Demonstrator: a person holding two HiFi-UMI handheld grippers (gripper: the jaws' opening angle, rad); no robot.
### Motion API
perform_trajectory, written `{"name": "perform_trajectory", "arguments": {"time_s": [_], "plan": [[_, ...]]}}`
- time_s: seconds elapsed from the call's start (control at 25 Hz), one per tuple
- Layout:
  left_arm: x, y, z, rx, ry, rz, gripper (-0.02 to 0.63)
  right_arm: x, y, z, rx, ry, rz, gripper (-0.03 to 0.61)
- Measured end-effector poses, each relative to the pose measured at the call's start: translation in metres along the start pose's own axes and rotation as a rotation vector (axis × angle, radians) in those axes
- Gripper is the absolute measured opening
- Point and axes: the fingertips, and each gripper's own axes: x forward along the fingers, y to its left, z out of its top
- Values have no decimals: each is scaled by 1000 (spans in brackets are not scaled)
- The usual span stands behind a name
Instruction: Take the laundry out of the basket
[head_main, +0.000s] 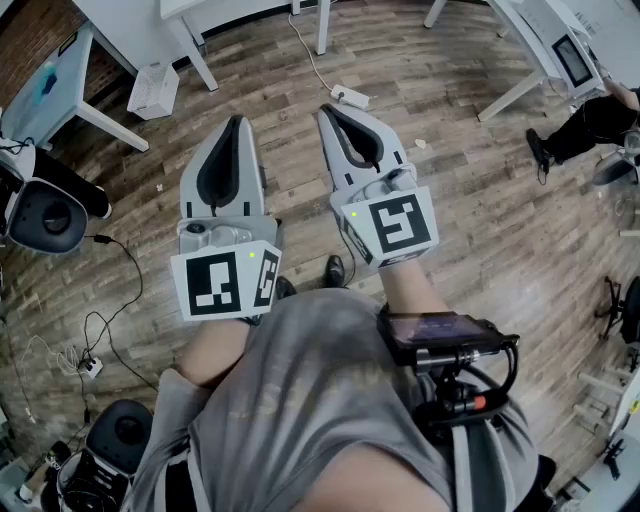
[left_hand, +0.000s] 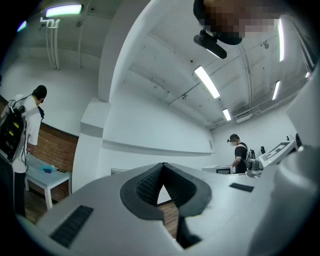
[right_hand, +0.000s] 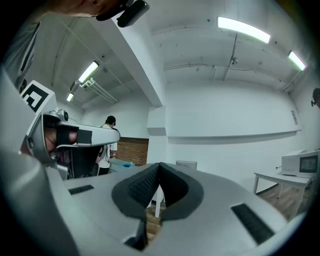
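Grey shirt (head_main: 300, 400) nearest us; beyond it left gripper (head_main: 236, 125) and right gripper (head_main: 333, 115) both clenched on nothing, side by side over wood floor (head_main: 450, 230). No view shows basket or laundry, so we can't call direction or nearer hand.

No readable text, no legible numbers

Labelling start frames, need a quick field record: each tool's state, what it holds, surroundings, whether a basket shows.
left tool: jaws together, nothing between them
right tool: jaws together, nothing between them, beside the left one
floor: wood planks, power strip ahead of the tools
basket, laundry: in no view
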Motion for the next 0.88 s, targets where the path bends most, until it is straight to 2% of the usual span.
{"name": "perform_trajectory", "arguments": {"time_s": [0.32, 0.48, 0.6, 0.88], "plan": [[20, -25, -10, 2, 13, 3, 8, -6, -34, -8, 28, 34, -20, 8], [33, -37, -15, 0, 22, 14, 8, -7, -50, -14, 47, 0, 22, 8], [39, -41, -20, 3, 30, 33, 8, -7, -61, -20, 61, 12, 30, 8], [53, -23, -43, 3, 90, 65, 8, 18, -67, -46, 114, 36, 68, 8]]}}
